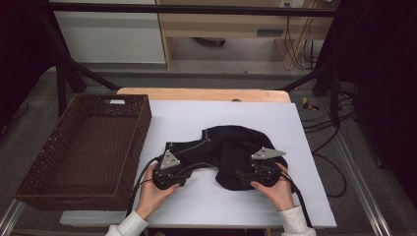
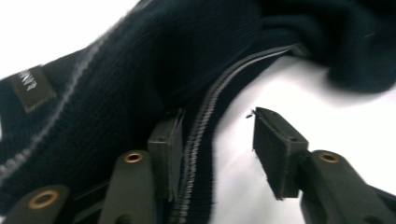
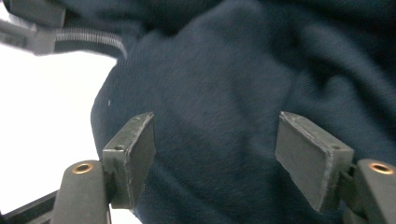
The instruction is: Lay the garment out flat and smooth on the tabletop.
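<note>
A dark knit garment (image 1: 231, 142) with a grey-striped edge lies crumpled on the white sheet (image 1: 196, 113). My left gripper (image 1: 172, 153) is at its left end and stands open. In the left gripper view the striped hem (image 2: 201, 126) runs between the two pads, the left pad (image 2: 164, 154) rests on the fabric, and a small woven label (image 2: 32, 88) shows at the far left. My right gripper (image 1: 260, 161) hovers over the garment's right bulge, open. Its pads (image 3: 133, 154) straddle plain dark cloth (image 3: 219, 93) without pinching it.
A brown wicker basket (image 1: 142, 123) stands at the table's left, beside the sheet. The wooden table edge (image 1: 206, 93) shows at the back. Cables (image 1: 324, 142) hang off to the right, and dark frame legs (image 1: 61, 83) stand behind the basket.
</note>
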The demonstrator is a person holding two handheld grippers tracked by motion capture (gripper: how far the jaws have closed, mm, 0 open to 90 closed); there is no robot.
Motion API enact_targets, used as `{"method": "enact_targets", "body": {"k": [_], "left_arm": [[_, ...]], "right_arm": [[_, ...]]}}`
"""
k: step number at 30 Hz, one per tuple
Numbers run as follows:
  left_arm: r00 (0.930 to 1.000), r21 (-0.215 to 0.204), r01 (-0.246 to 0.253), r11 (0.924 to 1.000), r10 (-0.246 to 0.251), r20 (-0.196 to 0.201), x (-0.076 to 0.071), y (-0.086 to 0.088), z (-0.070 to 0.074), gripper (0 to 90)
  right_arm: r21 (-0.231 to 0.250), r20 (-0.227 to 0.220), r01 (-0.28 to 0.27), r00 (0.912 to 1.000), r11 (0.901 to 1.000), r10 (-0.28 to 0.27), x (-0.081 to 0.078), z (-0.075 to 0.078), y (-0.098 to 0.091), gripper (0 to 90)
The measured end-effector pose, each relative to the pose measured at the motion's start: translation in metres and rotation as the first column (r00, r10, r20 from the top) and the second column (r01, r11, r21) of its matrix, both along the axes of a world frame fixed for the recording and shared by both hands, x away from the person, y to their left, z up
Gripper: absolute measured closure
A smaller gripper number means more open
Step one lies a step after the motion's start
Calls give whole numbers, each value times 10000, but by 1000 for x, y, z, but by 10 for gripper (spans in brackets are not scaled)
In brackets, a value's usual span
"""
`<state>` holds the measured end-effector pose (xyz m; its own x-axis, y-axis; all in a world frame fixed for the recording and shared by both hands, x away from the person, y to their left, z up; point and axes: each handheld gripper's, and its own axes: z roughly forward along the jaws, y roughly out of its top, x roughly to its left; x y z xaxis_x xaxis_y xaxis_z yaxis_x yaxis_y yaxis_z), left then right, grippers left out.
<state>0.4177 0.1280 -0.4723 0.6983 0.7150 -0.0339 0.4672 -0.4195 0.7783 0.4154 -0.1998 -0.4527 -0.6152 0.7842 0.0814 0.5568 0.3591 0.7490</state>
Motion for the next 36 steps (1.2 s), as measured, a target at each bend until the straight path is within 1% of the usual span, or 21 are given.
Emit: {"method": "enact_targets", "body": {"k": [2, 3, 5, 6, 8, 10, 13, 16, 20, 21, 23, 24, 25, 27, 29, 30, 32, 33, 34, 35, 36], "left_arm": [[9999, 67, -83, 9999, 83, -59, 4, 1, -3, 547], [9999, 205, -113, 9997, 115, -107, 5, 2, -5, 560], [9998, 273, -190, 9994, 188, 48, 7, 3, -9, 589], [9997, 227, -250, 9994, 249, 43, 8, 4, -10, 633], [9997, 79, -223, 9997, 224, -119, 9, 7, -10, 671], [9997, 103, -174, 9998, 175, -154, 10, 8, -10, 683], [9997, 347, -246, 9991, 249, -66, 9, 5, -9, 724], [9998, 530, -193, 9984, 190, 54, 7, 3, -9, 761], [9999, 309, -58, 9995, 62, -128, 8, 5, -9, 832], [9998, 242, -36, 9997, 41, -206, 8, 6, -8, 843], [9989, 175, -25, 9998, 33, -472, 9, 9, -6, 855], [9975, 184, -122, 9998, 135, -690, 10, 11, -3, 860], [9968, 172, -268, 9995, 280, -745, 10, 13, 0, 862], [9973, -215, -594, 9980, 583, -448, 10, 22, 10, 863], [9958, -668, -904, 9937, 891, -229, 8, 32, 23, 864], [9944, -811, -1058, 9911, 1054, -99, 7, 35, 28, 864], [9917, -873, -1257, 9882, 1276, 155, 5, 38, 35, 864], [9912, -849, -1290, 9880, 1311, 196, 4, 38, 36, 864], [9908, -962, -1327, 9865, 1347, 154, 4, 38, 37, 864], [9908, -962, -1327, 9865, 1347, 154, 4, 38, 37, 863], [9888, -848, -1459, 9857, 1481, 193, 4, 38, 36, 863]], "right_arm": [[-170, -262, -112, 9996, 9998, 107, 1, -5, 4, 283], [-231, -358, -160, 9992, 9996, 152, 1, -8, 6, 280], [-428, -577, -268, 9980, 9987, 243, 2, -14, 10, 269], [-510, -668, -321, 9974, 9982, 287, 1, -16, 12, 267], [-729, -661, -385, 9972, 9966, 336, 2, -20, 15, 282], [-848, -661, -364, 9973, 9957, 308, 1, -23, 17, 305], [-1180, -341, -416, 9987, 9921, 379, -1, -24, 19, 387], [-1275, -328, -258, 9992, 9915, 218, -3, -22, 18, 546], [-1455, -380, -36, 9993, 9893, -20, -3, -18, 14, 742], [-1454, -414, 1, 9991, 9894, -62, -2, -16, 13, 762], [-1271, -408, 108, 9990, 9918, -161, -3, -13, 10, 780], [-1192, -365, 136, 9992, 9928, -180, -3, -10, 8, 784], [-1140, -336, 135, 9993, 9934, -174, -3, -6, 6, 788], [-889, -180, 139, 9997, 9959, -155, -5, 5, 2, 791], [-523, 56, 31, 10000, 9986, -28, -7, 16, -1, 794], [-300, 65, -92, 9999, 9995, 94, -9, 22, -3, 795], [342, 185, -399, 9991, 9986, 393, -12, 30, -3, 796], [658, 255, -520, 9984, 9965, 504, -13, 34, -1, 797], [864, 297, -666, 9975, 9940, 643, -14, 36, 1, 797], [1223, 219, -868, 9962, 9887, 847, -16, 38, 6, 797], [1357, 225, -1165, 9932, 9839, 1145, -17, 38, 12, 797]]}}
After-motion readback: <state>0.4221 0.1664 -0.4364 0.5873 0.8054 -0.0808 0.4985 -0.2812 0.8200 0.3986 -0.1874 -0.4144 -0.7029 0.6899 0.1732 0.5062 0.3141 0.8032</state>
